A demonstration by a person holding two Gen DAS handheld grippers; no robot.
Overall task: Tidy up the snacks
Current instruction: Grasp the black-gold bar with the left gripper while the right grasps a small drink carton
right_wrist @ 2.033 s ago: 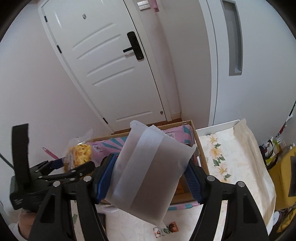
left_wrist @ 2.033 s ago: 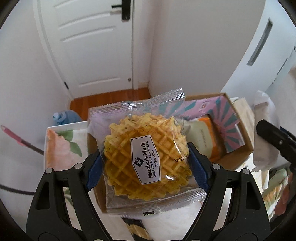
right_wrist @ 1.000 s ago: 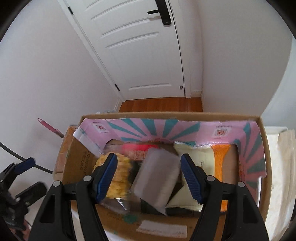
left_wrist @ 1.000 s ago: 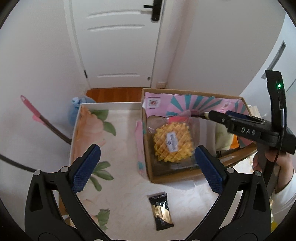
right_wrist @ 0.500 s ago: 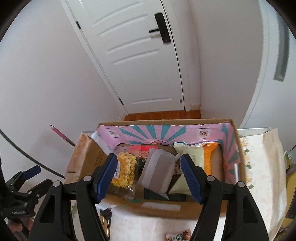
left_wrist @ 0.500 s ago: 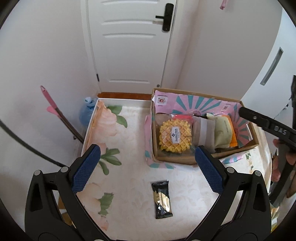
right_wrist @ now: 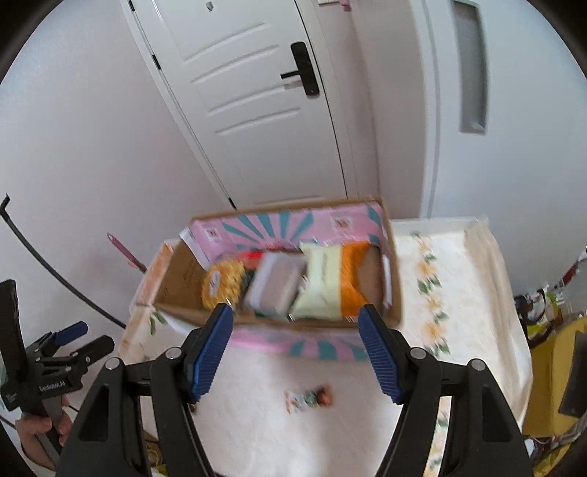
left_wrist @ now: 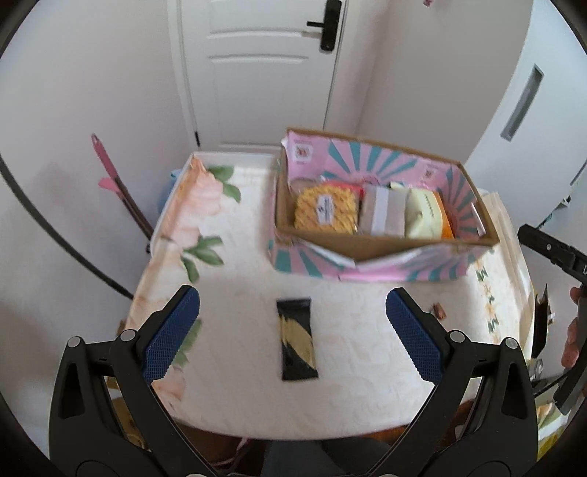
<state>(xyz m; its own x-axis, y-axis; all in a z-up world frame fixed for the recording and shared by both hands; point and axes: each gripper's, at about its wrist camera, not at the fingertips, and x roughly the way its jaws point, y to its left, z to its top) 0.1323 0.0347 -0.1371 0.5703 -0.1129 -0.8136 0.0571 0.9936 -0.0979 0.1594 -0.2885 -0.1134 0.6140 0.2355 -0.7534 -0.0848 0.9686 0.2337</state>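
Snacks sit packed in the box [left_wrist: 385, 249], which fills the upper centre of the left wrist view and the middle of the right wrist view. Its inner walls are pink with teal rays, and its near flap folds down onto the table [left_wrist: 238, 279]. Inside, from frame left to right, lie a waffle [left_wrist: 326, 209] in clear wrap with a white label, a grey pack [left_wrist: 383, 214], a pale yellow pouch [left_wrist: 425, 214] and an orange pack [left_wrist: 445, 224] touching the pouch. Something red shows behind the waffle, too hidden to name.

Left gripper [left_wrist: 292, 339] spreads across the lower half of its own view, jaws wide apart with nothing between them; its blue pads [left_wrist: 170, 334] flank a black bar [left_wrist: 296, 337] that lies flat on the table, below the box and well apart from it. A small candy [left_wrist: 438, 311] rests on the cloth at right of centre, near the right pad.

Right gripper [right_wrist: 296, 352] is likewise spread and empty, low in its frame, its pads [right_wrist: 211, 352] just below the box's near wall. Between and below them the same candy [right_wrist: 308, 398] appears, blurred. At the lower left of that view the left gripper shows again, held in a hand [right_wrist: 40, 429]. At the right edge of the left wrist view part of the right gripper's black body and a bit of the other hand [left_wrist: 572, 341] show.

A floral cloth covers the table. Behind it stand a white door [left_wrist: 256, 69] with a black handle [left_wrist: 324, 25] and a pink-handled stick [left_wrist: 117, 183] leaning at the left wall.
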